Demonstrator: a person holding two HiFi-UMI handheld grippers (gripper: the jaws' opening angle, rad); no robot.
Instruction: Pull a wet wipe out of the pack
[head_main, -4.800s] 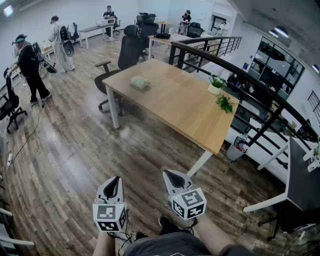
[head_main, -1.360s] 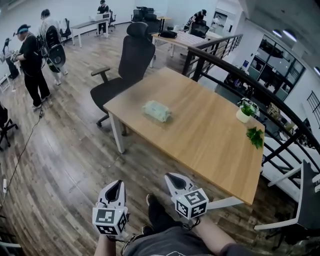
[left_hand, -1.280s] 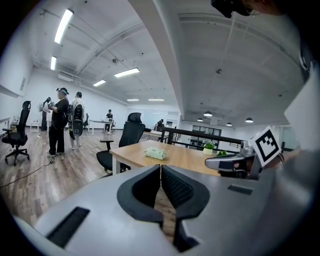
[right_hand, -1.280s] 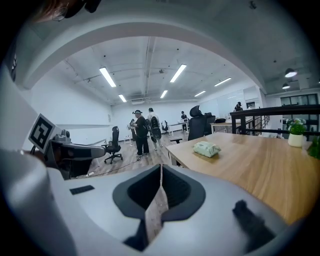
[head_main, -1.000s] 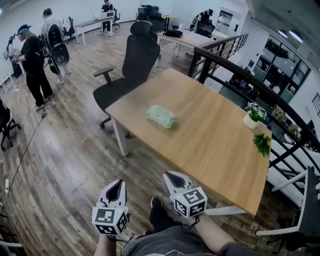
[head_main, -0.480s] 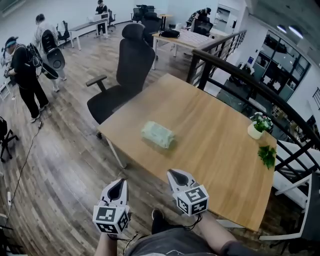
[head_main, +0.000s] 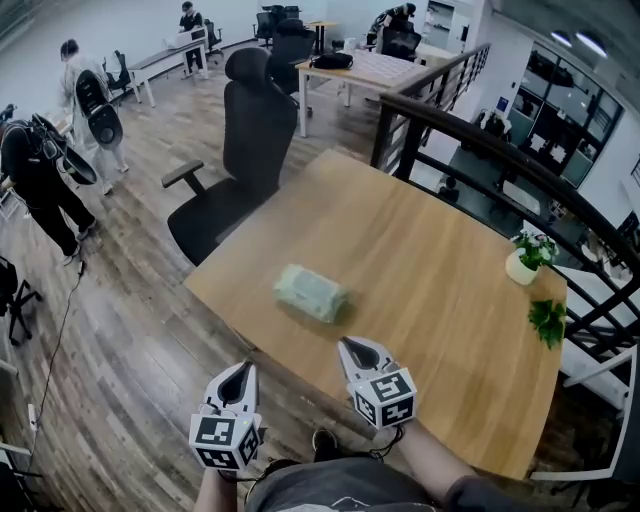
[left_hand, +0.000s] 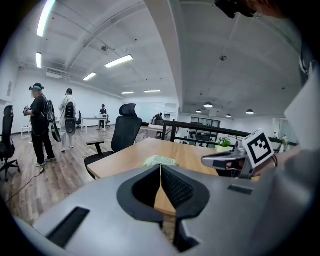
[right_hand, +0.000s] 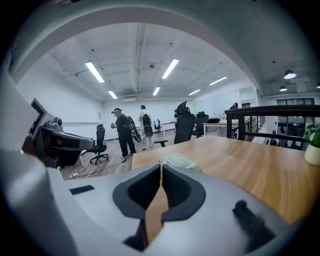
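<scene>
A pale green wet-wipe pack (head_main: 312, 293) lies flat on the wooden table (head_main: 440, 300), toward its near-left corner. It also shows in the left gripper view as a low green pack (left_hand: 160, 161) and in the right gripper view as a pack (right_hand: 181, 162) just past the jaws. My left gripper (head_main: 238, 372) hovers off the table's near edge, shut and empty. My right gripper (head_main: 354, 349) hangs over the table's near edge, short of the pack, its jaws together with nothing between them.
A black office chair (head_main: 250, 140) stands at the table's far left side. A potted plant (head_main: 527, 258) and a green sprig (head_main: 548, 320) sit at the right end. A black railing (head_main: 500, 150) runs behind. People stand at far left (head_main: 40, 170).
The table and pack have come nearer in the head view. Both grippers have advanced toward the table's edge, still shut.
</scene>
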